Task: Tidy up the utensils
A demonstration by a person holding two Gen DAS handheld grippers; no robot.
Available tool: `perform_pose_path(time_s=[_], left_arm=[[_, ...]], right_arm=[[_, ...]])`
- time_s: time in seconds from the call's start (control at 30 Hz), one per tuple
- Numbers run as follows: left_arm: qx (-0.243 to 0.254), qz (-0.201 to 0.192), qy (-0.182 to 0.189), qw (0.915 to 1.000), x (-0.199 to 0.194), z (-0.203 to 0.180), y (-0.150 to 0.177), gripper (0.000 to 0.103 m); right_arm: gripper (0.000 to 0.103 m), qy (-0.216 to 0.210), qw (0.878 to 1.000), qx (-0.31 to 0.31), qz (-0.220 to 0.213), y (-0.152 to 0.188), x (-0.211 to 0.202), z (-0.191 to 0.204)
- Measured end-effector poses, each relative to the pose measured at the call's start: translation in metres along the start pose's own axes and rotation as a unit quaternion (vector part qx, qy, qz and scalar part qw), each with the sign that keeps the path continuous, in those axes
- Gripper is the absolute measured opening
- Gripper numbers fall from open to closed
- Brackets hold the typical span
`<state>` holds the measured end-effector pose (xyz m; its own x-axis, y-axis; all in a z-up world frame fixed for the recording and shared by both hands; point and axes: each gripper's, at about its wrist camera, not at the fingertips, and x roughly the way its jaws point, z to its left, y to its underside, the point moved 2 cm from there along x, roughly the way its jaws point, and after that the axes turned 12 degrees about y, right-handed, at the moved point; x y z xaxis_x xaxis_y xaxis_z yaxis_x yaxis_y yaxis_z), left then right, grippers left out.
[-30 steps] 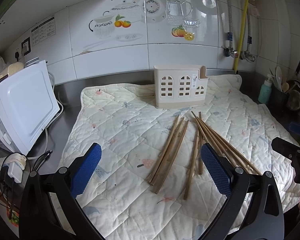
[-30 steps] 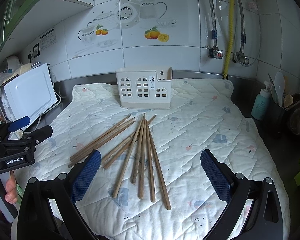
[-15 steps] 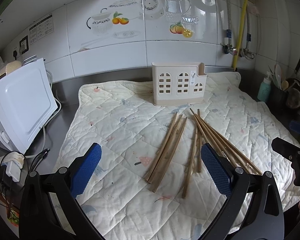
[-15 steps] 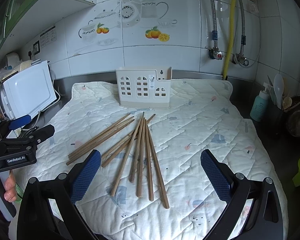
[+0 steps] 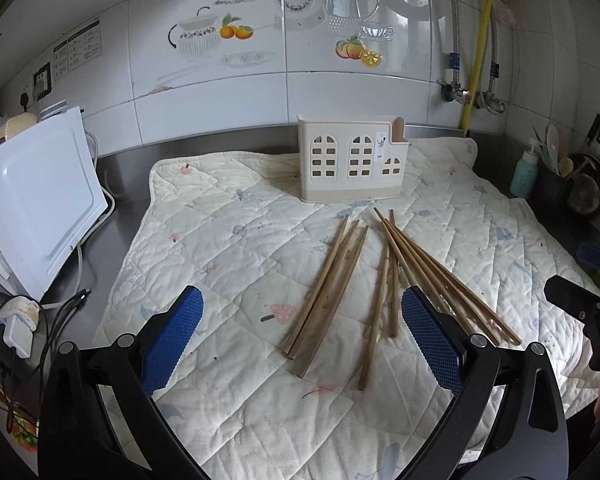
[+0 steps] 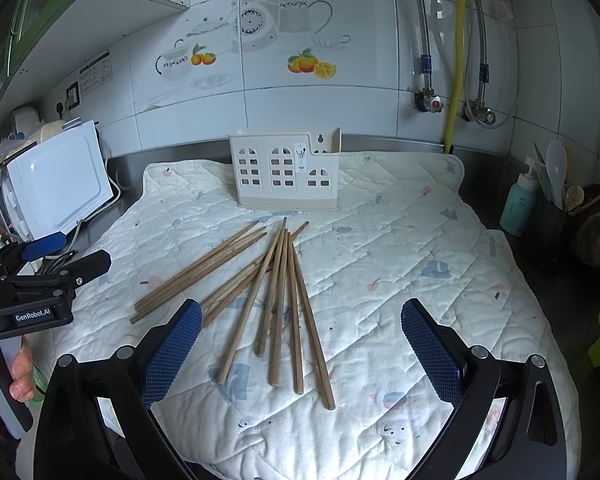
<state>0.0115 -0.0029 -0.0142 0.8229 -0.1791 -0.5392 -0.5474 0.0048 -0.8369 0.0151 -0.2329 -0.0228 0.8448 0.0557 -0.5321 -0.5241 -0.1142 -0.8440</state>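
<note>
While the left gripper (image 5: 300, 336) gapes wide and empty at lower frame, chopsticks (image 5: 340, 280) lie centre on the quilt (image 5: 220, 240), holder (image 5: 352, 164) above. Right view: right gripper (image 6: 300, 344) wide, empty; chopsticks (image 6: 276, 292) centre, holder (image 6: 286, 172) upper centre.

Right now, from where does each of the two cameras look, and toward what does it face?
Left wrist: sits on the open left gripper, faces the wall over the quilted mat; its blue pads frame the view, right gripper at the right edge.
Right wrist: sits on the open right gripper, same facing; left gripper and hand at left.
Shared: chopsticks, utensil holder.
</note>
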Motion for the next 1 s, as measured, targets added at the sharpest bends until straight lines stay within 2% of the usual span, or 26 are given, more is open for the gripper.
perform_pose_path(time_s=[0.1,0.2,0.27,0.37,0.43,0.53,0.67,0.7,0.77,0.8,0.9,1.0], left_arm=[[0.002,0.003,0.006,1.0,0.003,0.0,0.002,0.098],[0.007,0.01,0.009,0.9999,0.007,0.001,0.004,0.089],[0.001,0.019,0.018,0.9997,0.013,0.007,0.006,0.089],[-0.012,0.031,0.024,0.9992,0.018,0.019,0.012,0.083],[-0.023,0.034,0.031,0.9987,0.022,0.031,0.017,0.075],[-0.031,0.042,0.032,0.9981,0.029,0.046,0.026,0.07],[-0.03,0.068,0.043,0.9963,0.041,0.056,0.04,0.063],[-0.028,0.074,0.045,0.9958,0.043,0.056,0.043,0.059],[-0.023,0.09,0.051,0.9943,0.05,0.057,0.05,0.053],[-0.024,0.095,0.053,0.9937,0.053,0.058,0.053,0.047],[-0.027,0.104,0.061,0.9923,0.06,0.06,0.055,0.039],[-0.017,0.11,0.068,0.9914,0.065,0.06,0.051,0.036]], right_arm=[[0.096,-0.001,1.0,0.001,0.006,0.005,0.004,-0.002],[0.096,-0.002,1.0,0.002,0.014,0.01,0.01,-0.004],[0.096,0.0,1.0,0.002,0.018,0.014,0.013,-0.005],[0.095,0.006,1.0,-0.001,0.027,0.021,0.019,-0.007],[0.085,0.003,0.999,0.0,0.036,0.025,0.025,-0.01],[0.074,-0.002,0.999,0.005,0.052,0.032,0.033,-0.012],[0.063,-0.008,0.998,0.007,0.066,0.038,0.043,-0.012],[0.059,-0.009,0.998,0.007,0.069,0.04,0.046,-0.012],[0.057,-0.008,0.997,0.007,0.074,0.042,0.05,-0.013],[0.056,-0.008,0.997,0.007,0.078,0.044,0.052,-0.013],[0.056,-0.011,0.996,0.008,0.083,0.045,0.058,-0.014],[0.056,-0.012,0.996,0.008,0.083,0.044,0.061,-0.014]])
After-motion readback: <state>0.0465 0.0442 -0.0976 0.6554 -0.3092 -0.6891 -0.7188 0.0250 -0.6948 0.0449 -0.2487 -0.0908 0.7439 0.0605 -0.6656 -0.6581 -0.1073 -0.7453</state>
